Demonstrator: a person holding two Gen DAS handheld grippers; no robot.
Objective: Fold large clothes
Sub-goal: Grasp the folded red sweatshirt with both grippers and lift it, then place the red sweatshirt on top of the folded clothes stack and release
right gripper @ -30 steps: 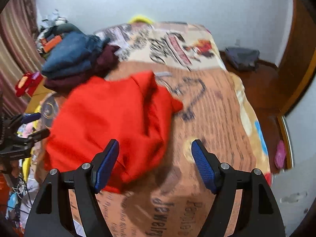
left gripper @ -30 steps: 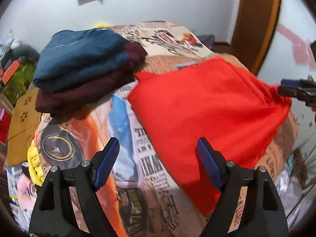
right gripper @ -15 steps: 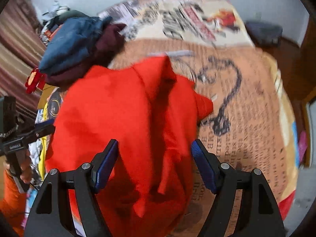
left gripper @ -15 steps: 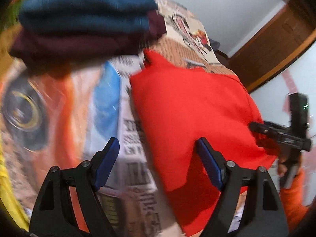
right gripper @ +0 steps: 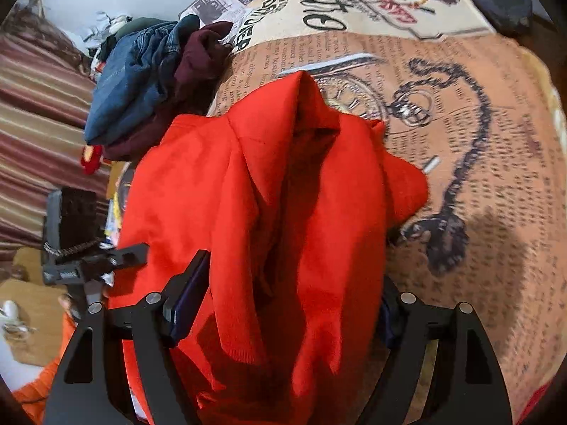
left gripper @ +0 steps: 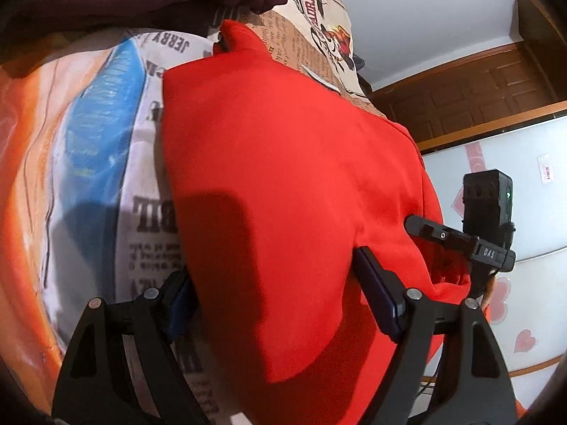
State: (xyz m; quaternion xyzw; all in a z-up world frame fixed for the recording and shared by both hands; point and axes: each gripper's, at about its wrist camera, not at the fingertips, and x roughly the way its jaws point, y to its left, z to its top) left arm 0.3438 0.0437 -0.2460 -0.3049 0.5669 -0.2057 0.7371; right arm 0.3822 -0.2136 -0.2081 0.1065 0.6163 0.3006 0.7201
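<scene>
A large red garment [left gripper: 283, 163] lies on the printed bed cover [left gripper: 106, 163], its near edge bunched toward me. My left gripper [left gripper: 276, 294] is open, its fingers set either side of the near edge of the red cloth. My right gripper [right gripper: 290, 304] is open too, with a rumpled fold of the red garment [right gripper: 283, 191] lying between its fingers. Each gripper shows in the other's view: the right one [left gripper: 460, 244] at the cloth's right edge, the left one [right gripper: 106, 262] at its left edge.
A stack of folded clothes, blue denim [right gripper: 134, 81] over maroon [right gripper: 198, 60], sits at the far left of the bed. A wooden door [left gripper: 478, 95] and a white wall stand behind. Striped cloth [right gripper: 39, 106] and clutter lie left of the bed.
Both grippers have moved down and forward to the near edge of the red garment, which now lies between the fingers of each. Both stay open.
</scene>
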